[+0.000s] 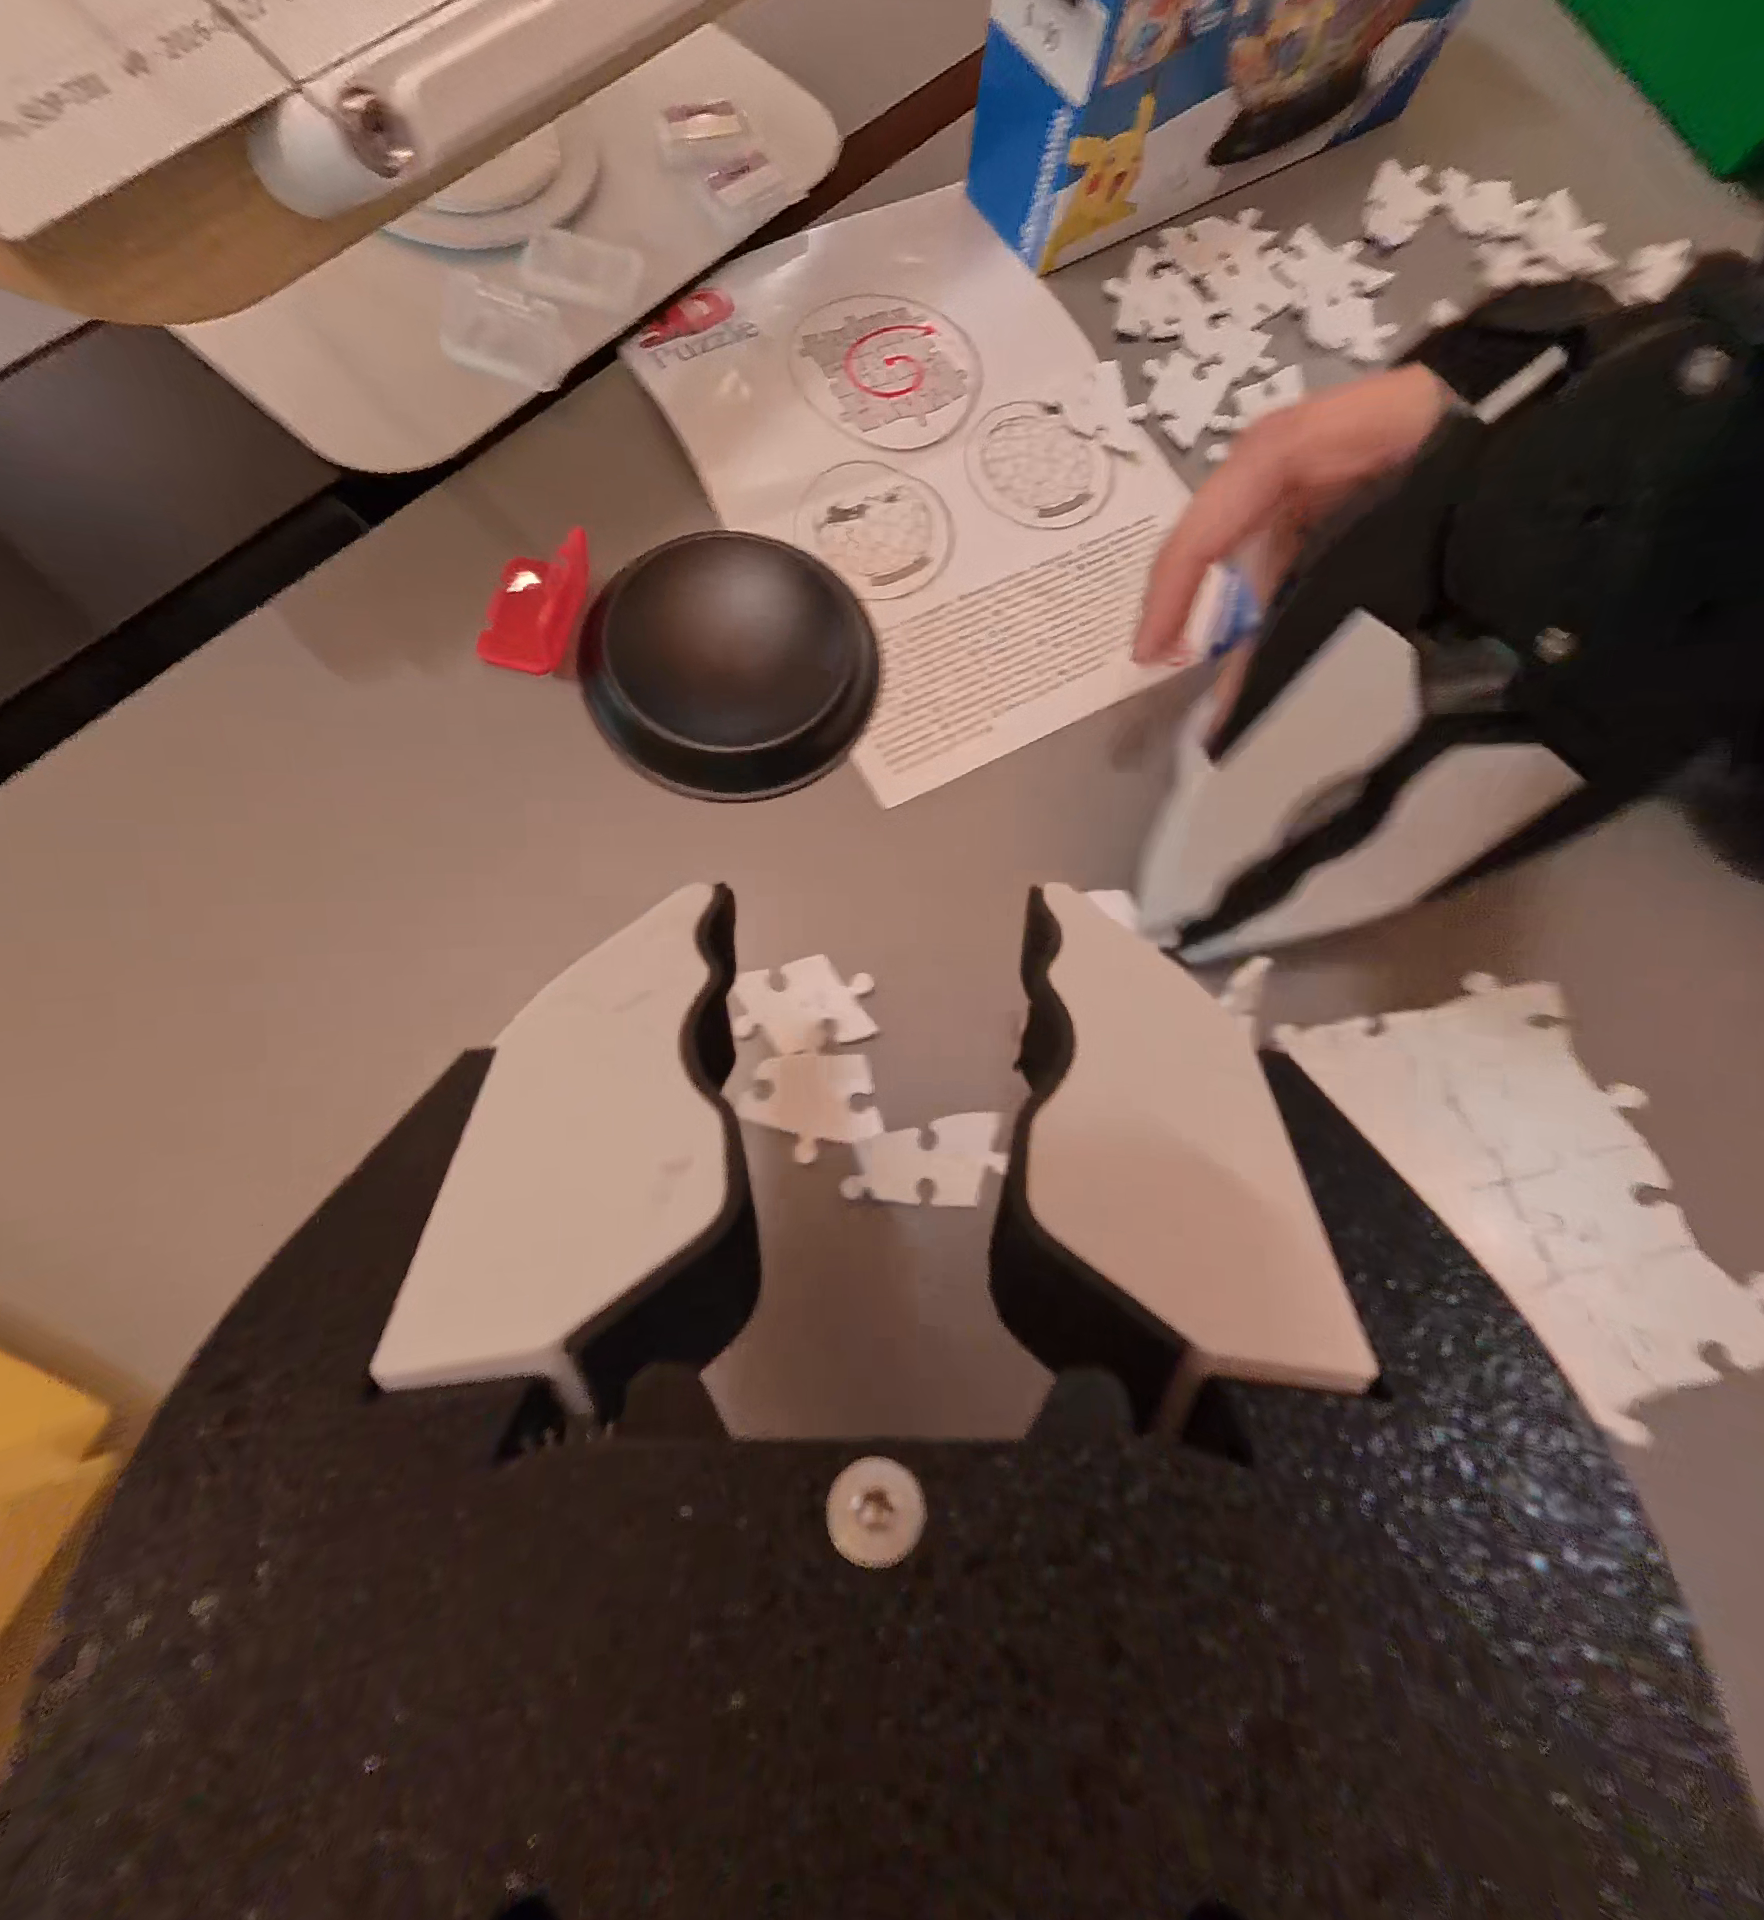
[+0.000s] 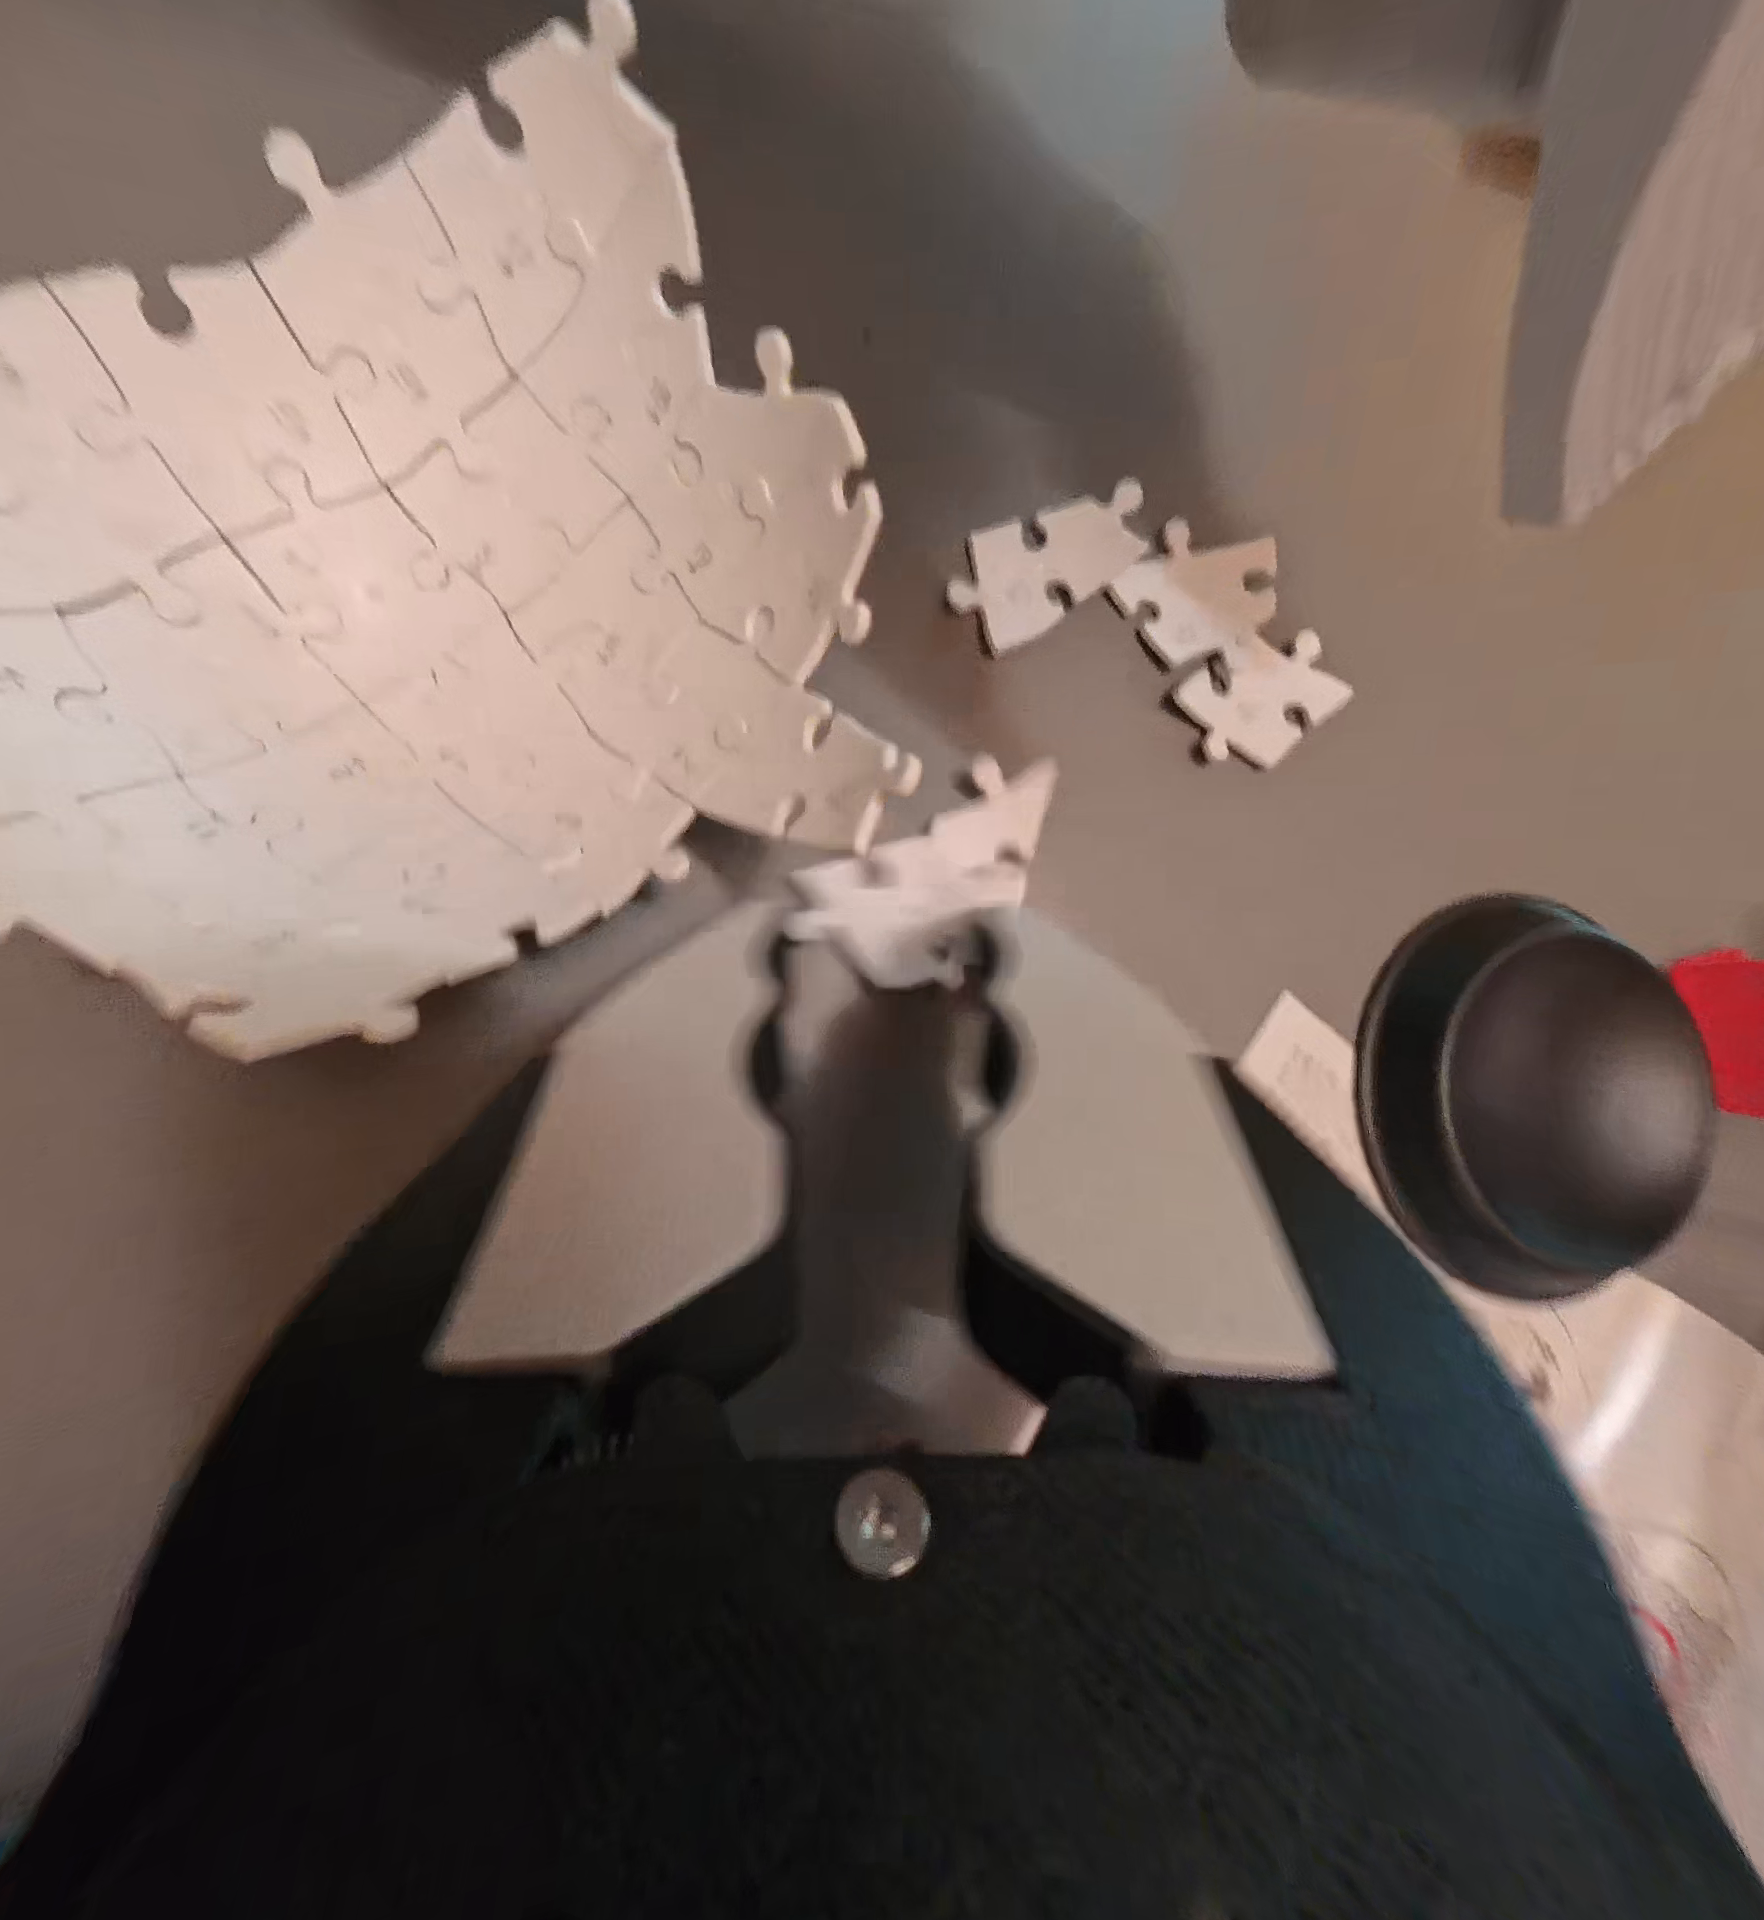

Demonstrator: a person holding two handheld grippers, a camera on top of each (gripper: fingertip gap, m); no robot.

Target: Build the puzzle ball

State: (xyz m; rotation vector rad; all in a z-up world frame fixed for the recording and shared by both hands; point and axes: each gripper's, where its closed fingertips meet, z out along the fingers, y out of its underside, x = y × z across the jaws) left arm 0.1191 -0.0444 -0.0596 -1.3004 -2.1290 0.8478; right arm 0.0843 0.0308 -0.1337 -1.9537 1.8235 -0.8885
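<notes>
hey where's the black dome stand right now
In the left wrist view the black dome stand sits on the grey table ahead of the open left tool, between the red clip and the instruction sheet.

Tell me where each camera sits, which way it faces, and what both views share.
Left wrist view: on the left tool, looking forward and down over the grey table; its open fingers frame three loose pieces; the person's hand shows with the right tool.
Right wrist view: on the right tool, aimed down at the assembled curved section; its fingers pinch a puzzle piece.
Shared: black stand, red clip, loose pieces, section.
</notes>
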